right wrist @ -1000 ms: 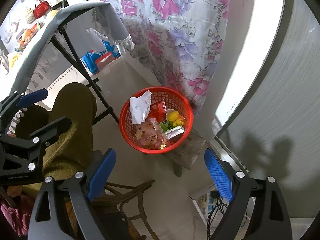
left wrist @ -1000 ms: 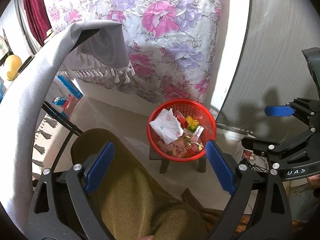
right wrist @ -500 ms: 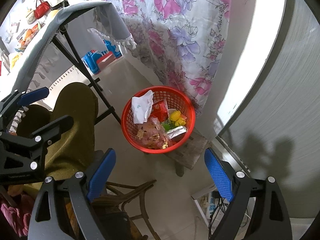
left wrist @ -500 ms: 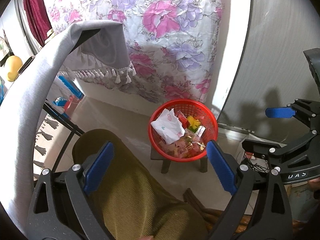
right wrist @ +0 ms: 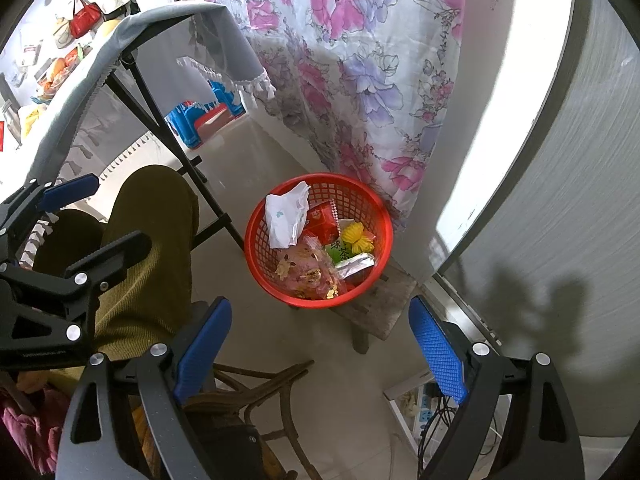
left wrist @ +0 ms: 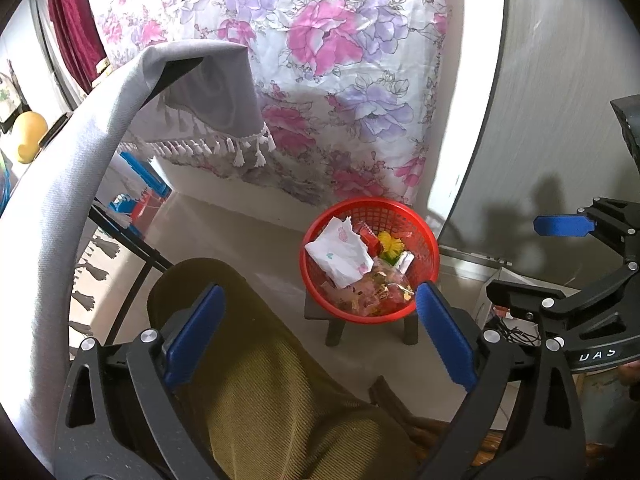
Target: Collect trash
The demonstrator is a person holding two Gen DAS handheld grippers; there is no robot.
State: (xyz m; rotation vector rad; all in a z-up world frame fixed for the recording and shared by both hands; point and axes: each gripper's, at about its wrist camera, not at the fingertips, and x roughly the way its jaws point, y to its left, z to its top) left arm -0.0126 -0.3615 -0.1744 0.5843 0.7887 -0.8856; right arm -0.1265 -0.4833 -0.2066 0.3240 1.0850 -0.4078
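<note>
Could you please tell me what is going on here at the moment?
A seated person holds a claw in each hand over a red basket on a small stool. The basket already holds trash: a white wrapper, a yellow piece and other packets. The left claw and right claw are open and empty.

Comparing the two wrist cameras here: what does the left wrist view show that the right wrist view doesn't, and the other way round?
Only the left wrist view: a dark red curtain at the upper left and a yellow round object at the left edge.

Only the right wrist view: bags hanging on a wall, a power strip with cables on the floor, and the wooden chair frame.

Both: the red basket of wrappers and a white tissue on a small stool, the floral cloth, the grey tablecloth, and both open grippers, left gripper and right gripper.
</note>
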